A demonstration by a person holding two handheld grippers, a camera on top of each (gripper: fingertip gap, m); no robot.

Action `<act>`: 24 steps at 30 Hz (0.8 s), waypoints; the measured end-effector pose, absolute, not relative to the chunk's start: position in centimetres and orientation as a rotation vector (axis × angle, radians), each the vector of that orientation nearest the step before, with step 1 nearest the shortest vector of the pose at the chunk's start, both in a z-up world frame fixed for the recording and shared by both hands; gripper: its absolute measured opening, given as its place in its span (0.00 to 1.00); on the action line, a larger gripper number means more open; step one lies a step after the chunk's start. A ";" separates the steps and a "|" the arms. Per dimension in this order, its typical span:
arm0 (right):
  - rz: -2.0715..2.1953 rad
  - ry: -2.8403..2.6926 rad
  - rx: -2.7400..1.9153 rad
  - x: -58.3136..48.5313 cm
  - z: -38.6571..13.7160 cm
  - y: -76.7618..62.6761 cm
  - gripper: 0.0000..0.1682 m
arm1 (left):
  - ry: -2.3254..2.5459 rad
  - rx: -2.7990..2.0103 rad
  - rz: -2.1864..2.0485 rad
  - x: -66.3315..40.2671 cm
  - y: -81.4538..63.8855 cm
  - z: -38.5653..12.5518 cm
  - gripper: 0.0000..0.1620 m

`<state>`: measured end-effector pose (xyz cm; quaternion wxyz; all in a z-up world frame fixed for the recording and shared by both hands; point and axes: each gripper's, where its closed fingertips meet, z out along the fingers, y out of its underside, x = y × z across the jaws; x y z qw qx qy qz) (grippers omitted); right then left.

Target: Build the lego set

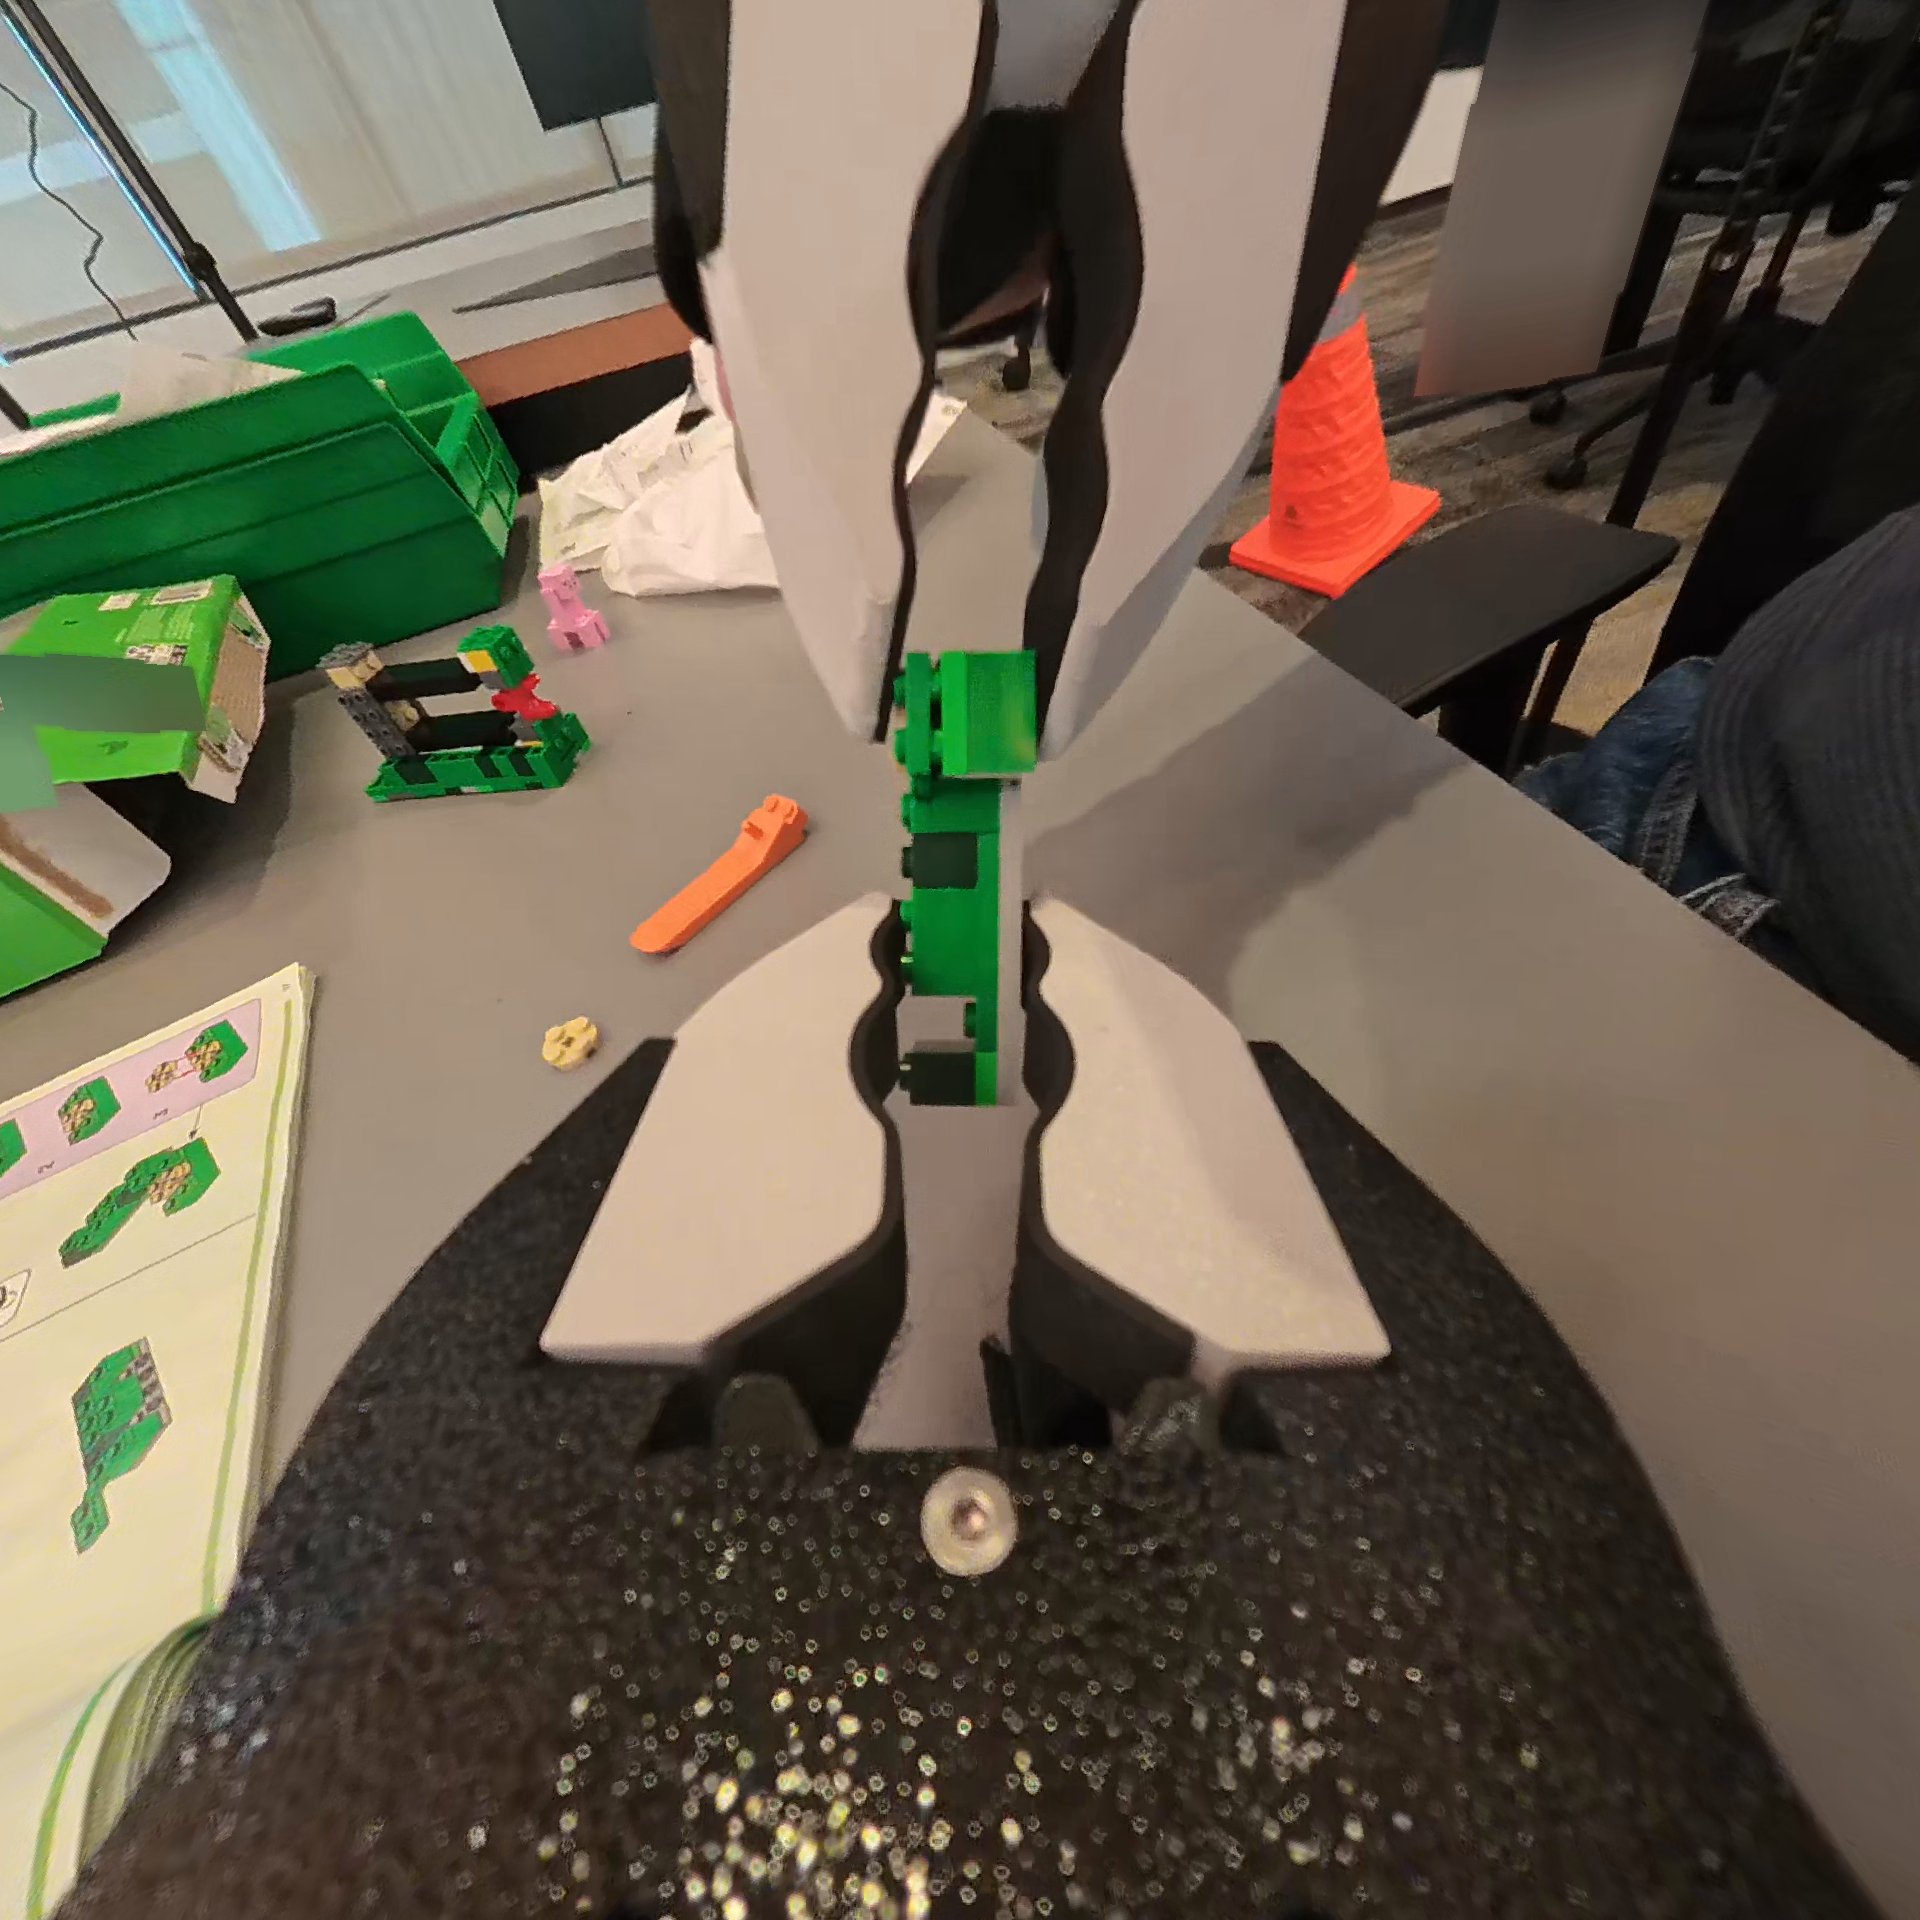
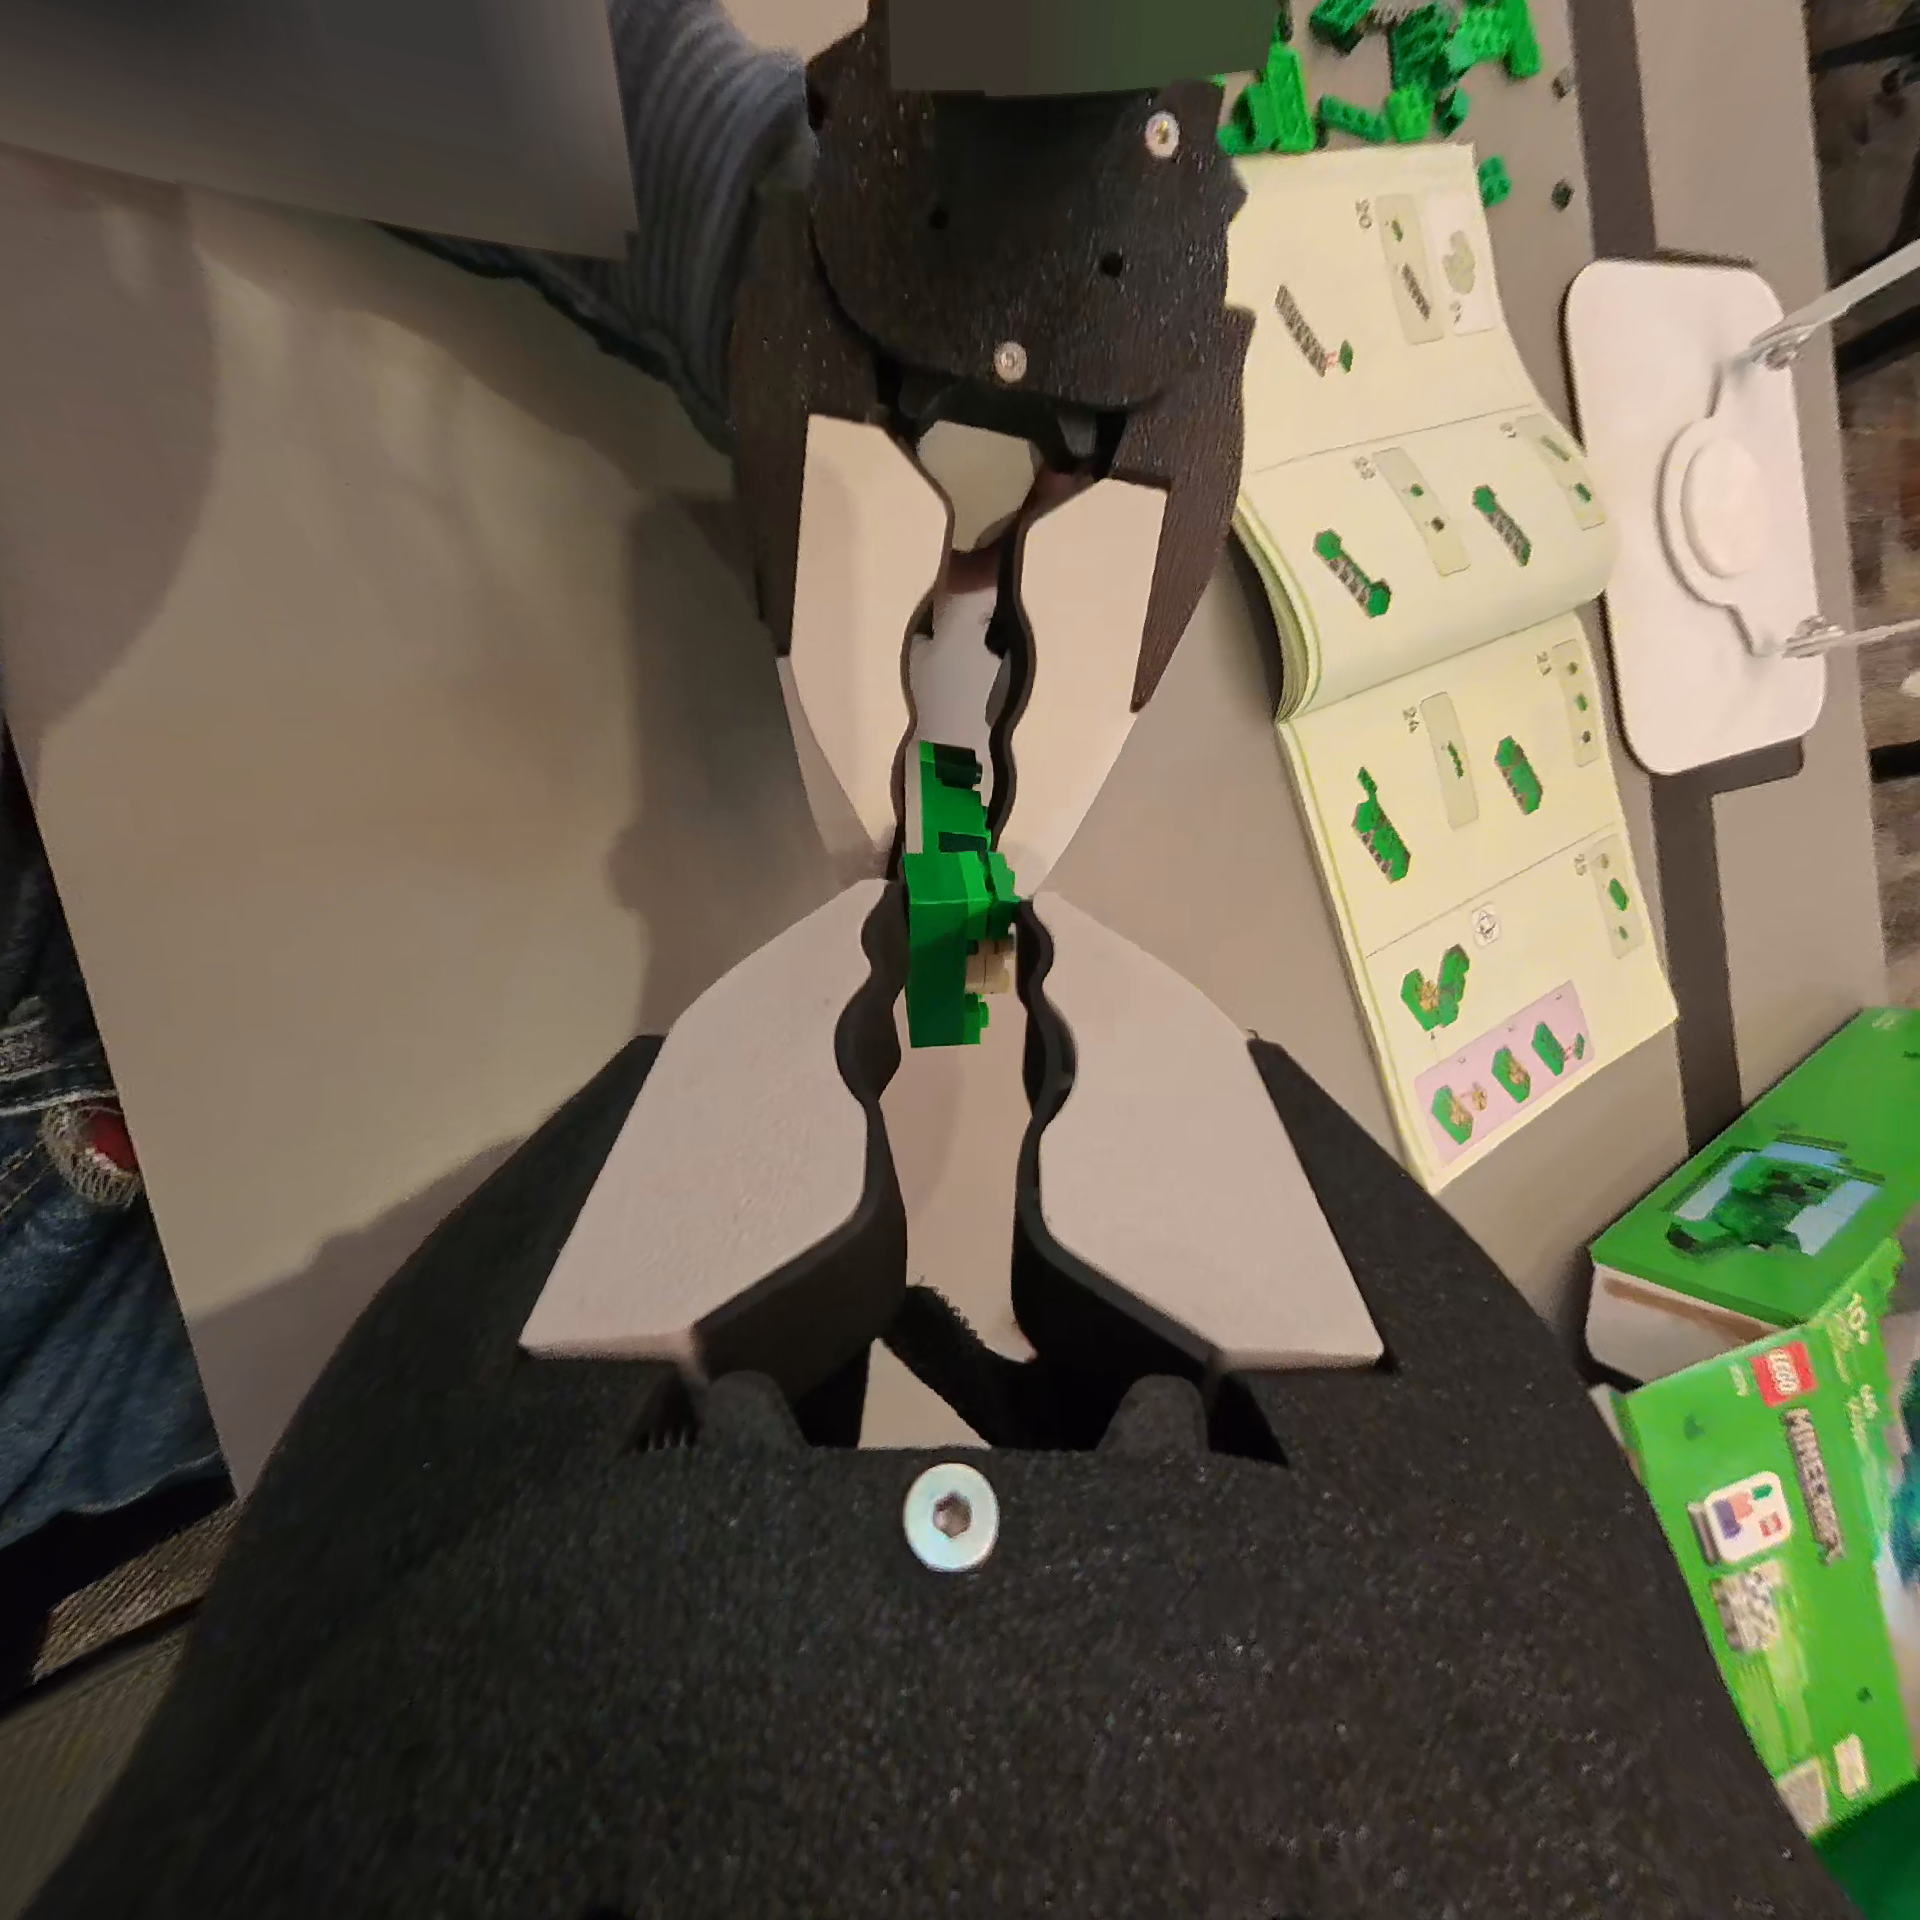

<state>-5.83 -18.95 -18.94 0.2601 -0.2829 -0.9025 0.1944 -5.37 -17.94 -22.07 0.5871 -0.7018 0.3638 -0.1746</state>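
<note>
Left gripper (image 1: 951,920) and right gripper (image 2: 951,914) meet tip to tip above the grey table (image 1: 1351,1039), both clamped on one green brick strip (image 1: 951,883), probably one assembly. Orange separator (image 1: 717,873) lies left.

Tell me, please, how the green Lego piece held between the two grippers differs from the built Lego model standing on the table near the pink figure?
The held green assembly is flat, narrow and raised off the table, gripped at one end by the left gripper and at the other by the right gripper. The standing model rests on the grey table, touched by neither gripper. The held assembly is almost all green; the standing model adds black, grey and red parts. Both have green bricks.
</note>
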 end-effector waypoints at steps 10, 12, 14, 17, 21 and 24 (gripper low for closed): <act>0.388 -2.445 -0.721 -5.7 -20.2 -18.5 0.16 | 0.875 -1.707 -0.399 -5.2 -17.8 -23.3 0.12; 0.386 -2.446 -0.698 -5.7 -20.3 -18.6 0.12 | 0.876 -1.710 -0.397 -5.3 -17.8 -23.3 0.12; 0.381 -2.447 -0.686 -5.6 -20.3 -18.6 0.12 | 0.880 -1.711 -0.395 -5.3 -17.8 -23.3 0.12; 0.378 -2.467 -0.665 -5.5 -20.4 -18.7 0.12 | 0.894 -1.713 -0.388 -5.1 -17.9 -23.5 0.12; 0.386 -2.459 -0.637 -5.4 -20.3 -18.7 0.12 | 0.890 -1.699 -0.407 -5.0 -18.0 -23.3 0.12; 0.413 -2.450 -0.638 -5.3 -20.2 -18.8 0.12 | 0.889 -1.689 -0.426 -4.9 -18.0 -23.1 0.12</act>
